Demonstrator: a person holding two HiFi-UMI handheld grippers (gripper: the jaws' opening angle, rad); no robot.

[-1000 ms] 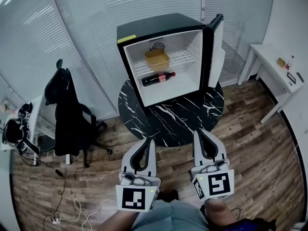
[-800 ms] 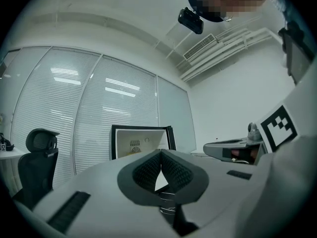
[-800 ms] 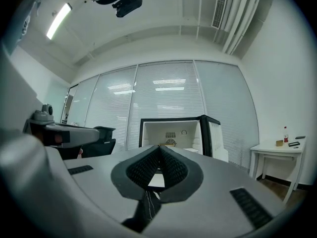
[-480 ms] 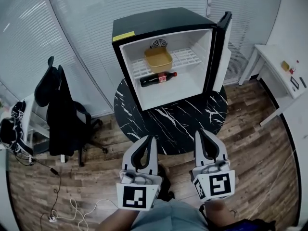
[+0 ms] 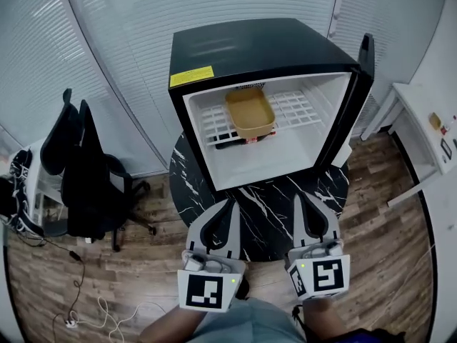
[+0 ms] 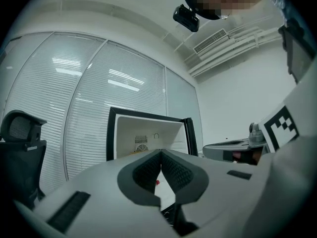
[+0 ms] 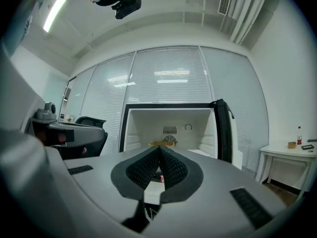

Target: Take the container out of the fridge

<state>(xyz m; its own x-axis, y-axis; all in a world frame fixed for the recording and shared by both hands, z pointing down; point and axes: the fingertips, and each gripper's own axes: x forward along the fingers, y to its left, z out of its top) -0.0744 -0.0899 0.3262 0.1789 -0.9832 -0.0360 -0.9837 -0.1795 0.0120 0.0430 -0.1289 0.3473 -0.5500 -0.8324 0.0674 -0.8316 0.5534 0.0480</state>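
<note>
Left gripper and right gripper are pinched together, empty; spread one wide before reaching the container, seemingly thin-walled

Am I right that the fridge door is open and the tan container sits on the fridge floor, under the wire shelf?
Not quite: the fridge door is open, but the container sits on top of the wire shelf, as the head view shows.
</note>
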